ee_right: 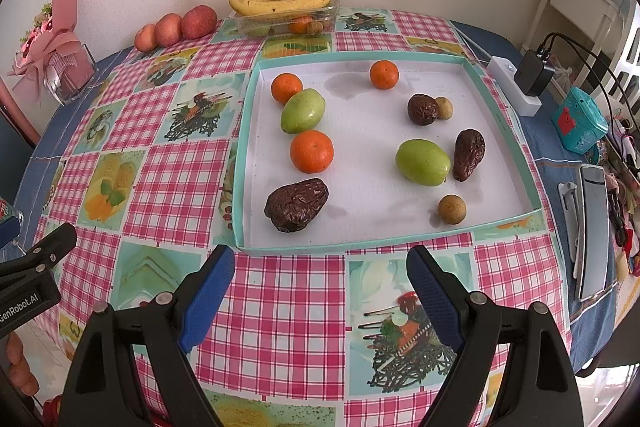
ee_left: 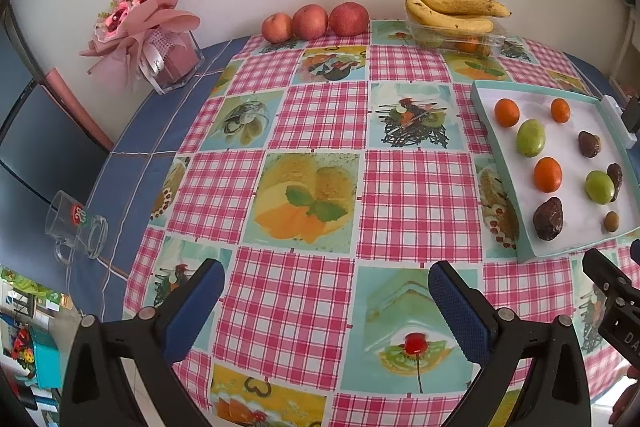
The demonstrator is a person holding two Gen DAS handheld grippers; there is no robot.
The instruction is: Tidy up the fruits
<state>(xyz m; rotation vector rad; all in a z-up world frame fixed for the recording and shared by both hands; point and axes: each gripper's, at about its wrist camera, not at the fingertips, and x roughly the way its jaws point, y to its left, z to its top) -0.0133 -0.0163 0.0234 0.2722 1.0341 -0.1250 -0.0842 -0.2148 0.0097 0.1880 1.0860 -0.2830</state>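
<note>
Both the left gripper (ee_left: 326, 301) and right gripper (ee_right: 320, 291) gape wide, empty; the round orange tangerine (ee_right: 311, 151) in the shallow teal-rimmed white tray (ee_right: 502, 115) looks soft and light, best pinched gently across its middle.

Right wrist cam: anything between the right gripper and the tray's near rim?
Nothing: only bare checked tablecloth separates the open right gripper from the tray.
</note>
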